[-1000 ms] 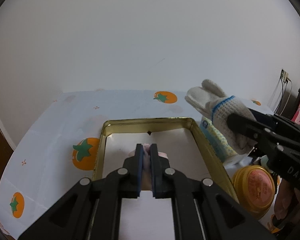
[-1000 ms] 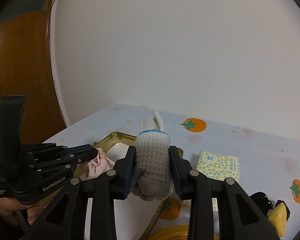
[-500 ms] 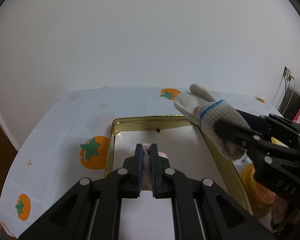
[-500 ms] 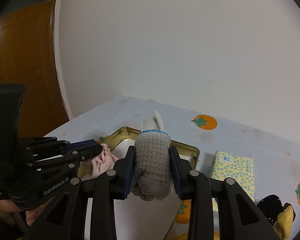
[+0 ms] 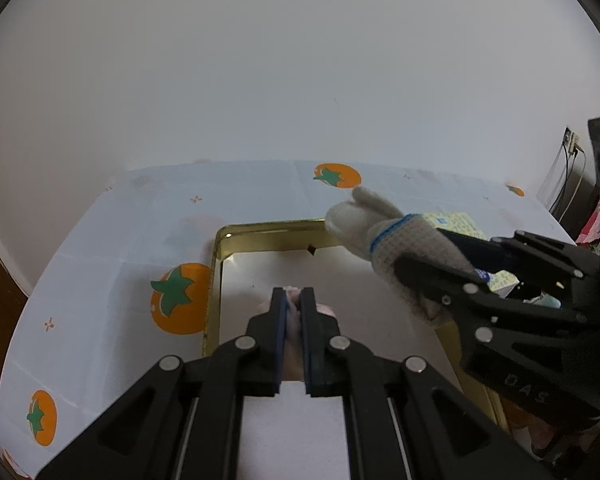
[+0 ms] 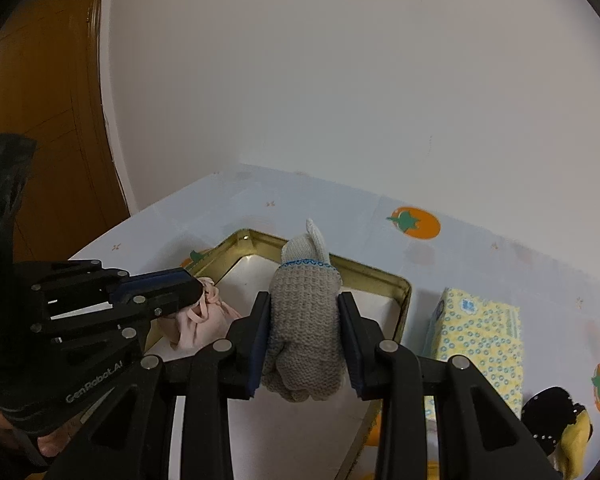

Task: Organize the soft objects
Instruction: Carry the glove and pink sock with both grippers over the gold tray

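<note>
My right gripper [image 6: 304,344] is clamping the knitted glove [image 6: 306,332] above the gold tin [image 6: 396,284], while my left gripper [image 5: 294,312] is pinching the pink cloth [image 6: 204,320] inside it.

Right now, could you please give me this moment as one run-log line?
left tongs: shut on pink pouch | right tongs: shut on knit glove | both over gold tin

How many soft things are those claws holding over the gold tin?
2. The knitted glove sits in the right claw above the tin; the pink pouch hangs from the left claw, partly hidden.
</note>
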Motion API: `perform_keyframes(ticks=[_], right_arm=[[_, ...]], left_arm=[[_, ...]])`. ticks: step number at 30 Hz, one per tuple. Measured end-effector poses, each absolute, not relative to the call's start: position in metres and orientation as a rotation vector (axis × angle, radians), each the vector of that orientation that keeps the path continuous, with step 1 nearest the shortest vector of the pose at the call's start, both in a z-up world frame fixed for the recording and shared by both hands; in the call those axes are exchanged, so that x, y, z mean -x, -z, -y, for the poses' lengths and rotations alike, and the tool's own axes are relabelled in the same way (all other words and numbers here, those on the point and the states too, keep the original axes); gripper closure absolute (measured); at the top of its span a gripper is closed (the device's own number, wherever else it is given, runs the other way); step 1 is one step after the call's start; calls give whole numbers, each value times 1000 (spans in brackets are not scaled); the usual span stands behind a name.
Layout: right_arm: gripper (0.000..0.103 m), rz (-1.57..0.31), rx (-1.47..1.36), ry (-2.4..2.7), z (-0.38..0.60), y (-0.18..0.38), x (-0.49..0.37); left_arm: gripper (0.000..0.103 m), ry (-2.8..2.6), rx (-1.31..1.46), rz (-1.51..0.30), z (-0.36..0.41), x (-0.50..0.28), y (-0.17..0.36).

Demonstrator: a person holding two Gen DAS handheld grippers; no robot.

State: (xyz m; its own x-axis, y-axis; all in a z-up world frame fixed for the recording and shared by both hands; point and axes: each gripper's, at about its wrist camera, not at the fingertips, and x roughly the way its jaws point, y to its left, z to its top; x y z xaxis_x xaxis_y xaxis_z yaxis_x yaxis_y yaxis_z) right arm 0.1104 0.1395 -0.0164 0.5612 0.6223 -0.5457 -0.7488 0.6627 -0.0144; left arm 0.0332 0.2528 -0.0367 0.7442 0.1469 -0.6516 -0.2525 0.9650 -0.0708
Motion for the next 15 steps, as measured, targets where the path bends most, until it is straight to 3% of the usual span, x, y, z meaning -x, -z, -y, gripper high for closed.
perform_keyframes(ticks=[15], right_arm=[[67,-601,319,-806,-159,40,-116]], left_arm=[[99,-217,159,-744,-256,-39,42]])
